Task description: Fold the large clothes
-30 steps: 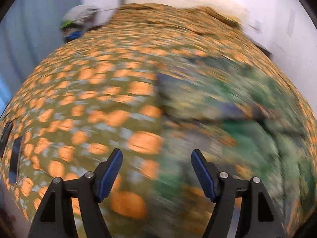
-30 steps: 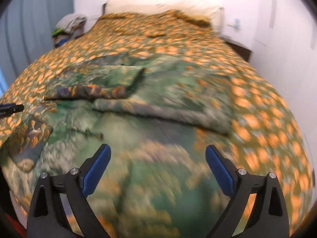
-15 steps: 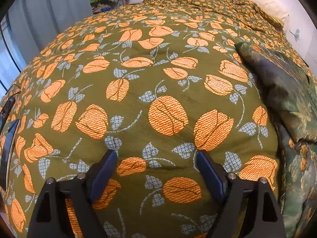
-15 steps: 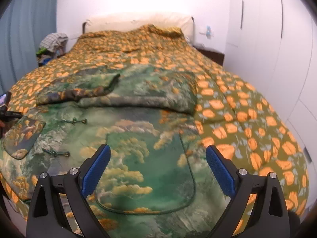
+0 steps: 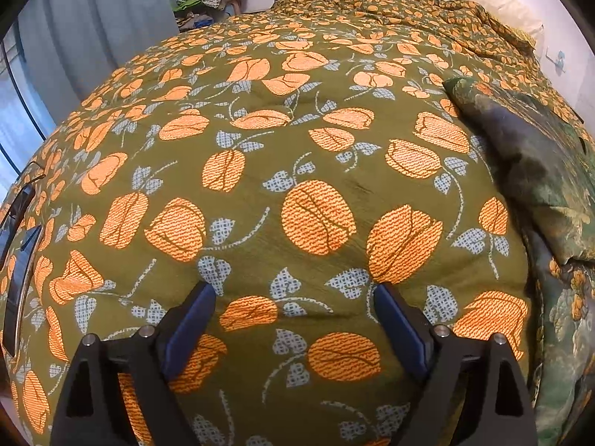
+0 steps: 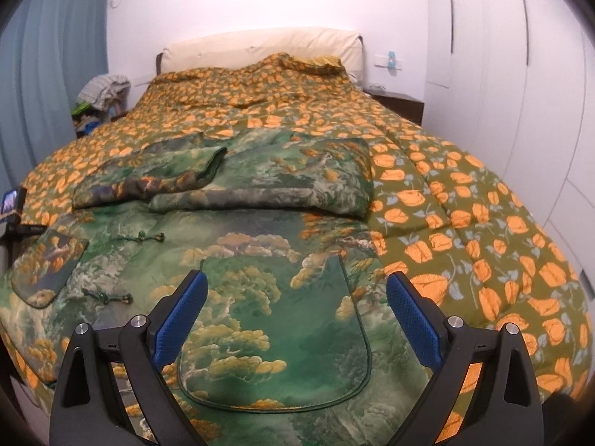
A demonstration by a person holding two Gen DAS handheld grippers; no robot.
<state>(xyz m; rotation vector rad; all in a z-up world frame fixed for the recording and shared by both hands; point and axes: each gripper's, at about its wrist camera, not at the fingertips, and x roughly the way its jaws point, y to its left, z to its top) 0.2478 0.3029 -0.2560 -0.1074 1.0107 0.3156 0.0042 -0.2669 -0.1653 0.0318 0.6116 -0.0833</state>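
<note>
Bed with one large garment, seen from its foot end. Right tongs [image 6: 293, 304]: blue pads spread wide, nothing between them, held above the garment's near part without touching it. Left tongs [image 5: 293, 316]: blue pads apart and still widening, nothing between them, hovering over bare bedspread [image 5: 260, 130] to the left of the garment. Green printed jacket [image 6: 260, 297]: padded cloth with a landscape pattern of clouds and trees in green and gold, lying flat on the left and middle part of the bed's foot end, its lower hem at the foot edge; a large rounded patch pocket [image 6: 275, 334] sits directly ahead of the right tongs, a smaller patch pocket [image 6: 48, 260] lies toward the bed's left edge, and two knotted cord fastenings [image 6: 145, 238] run between them. The jacket's far part is folded over on itself into a thick roll across the bed's middle, with a sleeve [image 6: 148, 174] laid on top at the left. In the left wrist view the jacket's edge [image 5: 539, 171] shows only at the right. Bedspread: olive with orange flowers and pale blue leaves, covering the whole bed up to a cream headboard [image 6: 260, 48]. Beyond the bed's far left corner: a heap of clothes [image 6: 100, 93] and a blue curtain [image 6: 48, 74]. Along the bed's right side: white wardrobe doors [image 6: 502, 74].
</note>
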